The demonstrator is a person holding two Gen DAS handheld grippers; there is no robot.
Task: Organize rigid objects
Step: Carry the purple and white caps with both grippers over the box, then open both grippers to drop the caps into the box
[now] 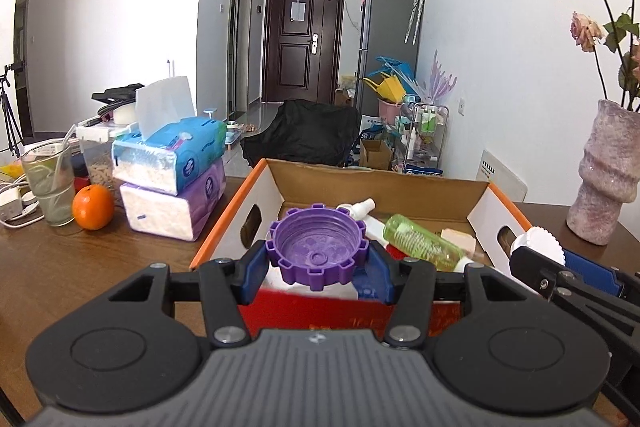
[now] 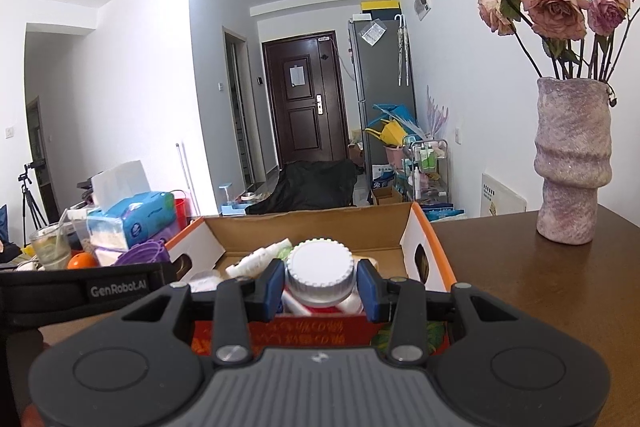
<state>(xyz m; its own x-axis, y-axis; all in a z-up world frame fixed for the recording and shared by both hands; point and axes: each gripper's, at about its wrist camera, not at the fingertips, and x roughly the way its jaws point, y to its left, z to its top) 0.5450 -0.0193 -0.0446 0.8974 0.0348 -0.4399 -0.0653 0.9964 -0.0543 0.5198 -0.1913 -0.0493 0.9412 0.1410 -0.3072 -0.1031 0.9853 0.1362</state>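
Purple cap (image 1: 318,253) fills left view — right shows white cap (image 2: 320,273).

Left gripper (image 1: 318,261) clamped on purple lid (image 1: 318,247) above open box (image 1: 416,183) holding green bottle (image 1: 424,241), right gripper (image 1: 538,247) gripping white cap (image 1: 540,241) at right, orange (image 1: 93,207) by tissue packs (image 1: 172,179).

Open top of cardboard box (image 1: 476,195) is unobstructed from above. Floor inside is crowded by green bottle (image 1: 422,241) and white spray bottle (image 1: 362,207). Left side blocked by tissue packs (image 1: 176,179); right tabletop (image 2: 520,279) bounded by vase (image 2: 572,163).
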